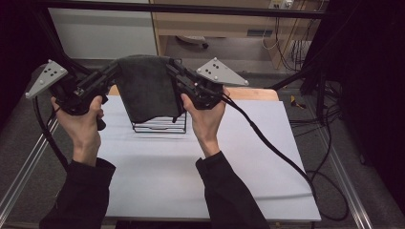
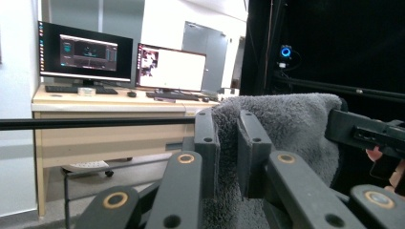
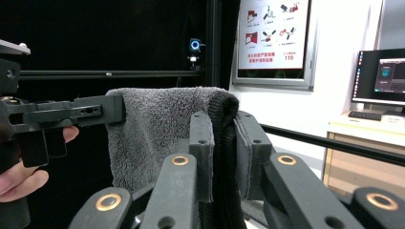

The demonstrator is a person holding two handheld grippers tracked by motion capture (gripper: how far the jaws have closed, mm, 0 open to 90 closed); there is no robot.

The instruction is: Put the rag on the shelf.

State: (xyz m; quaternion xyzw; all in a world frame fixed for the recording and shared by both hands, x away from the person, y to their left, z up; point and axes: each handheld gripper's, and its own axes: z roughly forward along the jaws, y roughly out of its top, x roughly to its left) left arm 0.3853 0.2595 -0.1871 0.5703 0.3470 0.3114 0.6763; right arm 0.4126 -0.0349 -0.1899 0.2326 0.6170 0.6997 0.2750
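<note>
1. Left tool [image 1: 113,68] is clamping one top corner of the grey towel [image 1: 145,90]; its jaws are pinching the cloth in the left gripper view [image 2: 228,143].
2. Right tool [image 1: 171,68] is gripping the opposite corner, jaws closed on the fabric [image 3: 222,143].
3. Towel is hanging stretched between both tools, raised above the table [image 1: 157,162].
4. Its lower edge is draping over the black wire rack [image 1: 160,125] standing on the table.

We see a towel [image 1: 145,88] of thick grey terry cloth, fuzzy and matt, its pile rough up close. The grippers [image 1: 113,69] [image 1: 171,67] look like matt black plastic with brass-coloured rivets. The rack [image 1: 160,125] is thin dark wire. The table [image 1: 200,167] has a smooth, pale, matt top.
</note>
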